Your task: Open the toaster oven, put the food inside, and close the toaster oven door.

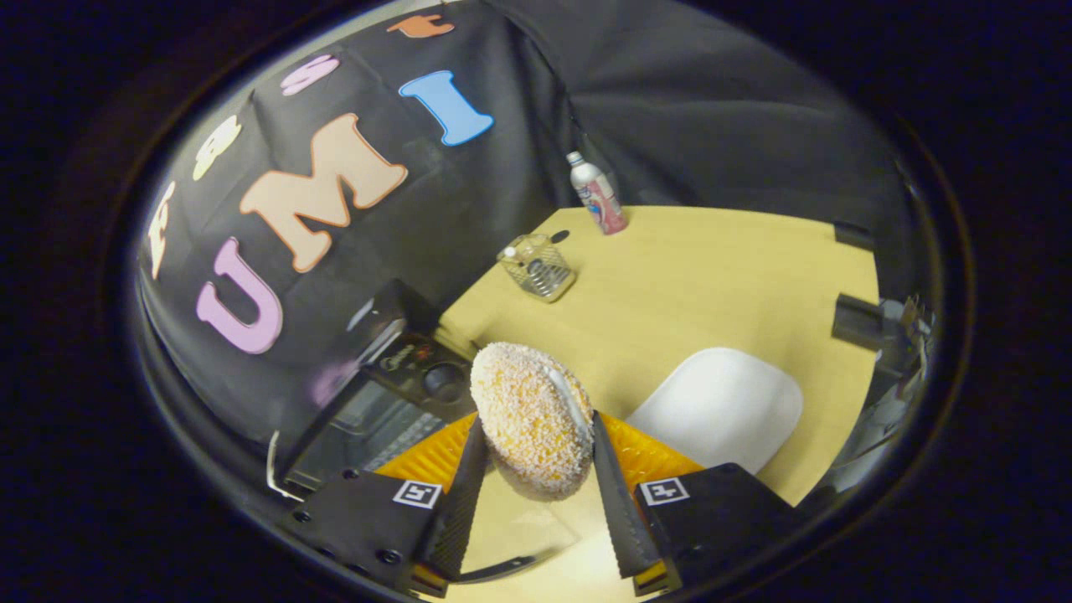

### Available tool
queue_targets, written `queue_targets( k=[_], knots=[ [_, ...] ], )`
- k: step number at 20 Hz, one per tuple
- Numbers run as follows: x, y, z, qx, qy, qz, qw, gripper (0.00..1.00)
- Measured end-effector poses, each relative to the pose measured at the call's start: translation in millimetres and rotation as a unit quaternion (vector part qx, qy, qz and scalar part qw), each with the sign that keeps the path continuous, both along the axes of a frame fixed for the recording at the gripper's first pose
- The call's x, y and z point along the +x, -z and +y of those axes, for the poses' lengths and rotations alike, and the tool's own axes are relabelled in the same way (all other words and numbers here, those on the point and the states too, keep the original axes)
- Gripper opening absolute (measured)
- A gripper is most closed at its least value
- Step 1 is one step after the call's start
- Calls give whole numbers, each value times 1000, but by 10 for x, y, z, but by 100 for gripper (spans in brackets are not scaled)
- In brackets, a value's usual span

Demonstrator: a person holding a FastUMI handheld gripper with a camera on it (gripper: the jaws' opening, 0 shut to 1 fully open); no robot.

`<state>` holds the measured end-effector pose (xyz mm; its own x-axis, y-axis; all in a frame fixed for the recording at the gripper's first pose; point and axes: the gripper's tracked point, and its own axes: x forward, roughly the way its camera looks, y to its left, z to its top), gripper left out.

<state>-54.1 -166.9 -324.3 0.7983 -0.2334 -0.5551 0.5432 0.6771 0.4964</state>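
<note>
The gripper point(536, 469) has both fingers clamped on the sugared doughnut point(530, 416), lifted above the table point(712, 276). The toaster oven point(377, 402) sits just beside it; loading and closing remain.

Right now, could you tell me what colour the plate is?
White, plain, seen in the gripper view: the plate beyond the gripper.

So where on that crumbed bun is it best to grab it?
Across its narrow width, as the gripper has it now: one finger on each flat side of the bun, coming from its lower edge. It is a thin oval disc held on edge, so the broad faces give the fingers the most surface. The crumb coating looks fragile, so I would squeeze lightly.
</note>
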Motion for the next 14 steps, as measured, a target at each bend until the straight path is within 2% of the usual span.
queue_targets(
  k=[8, 14],
  knots=[
    [106, -26, 1059, 96, -52, -35, 993, 71],
    [371, 72, 1563, 144, -66, -34, 987, 71]
  ],
)
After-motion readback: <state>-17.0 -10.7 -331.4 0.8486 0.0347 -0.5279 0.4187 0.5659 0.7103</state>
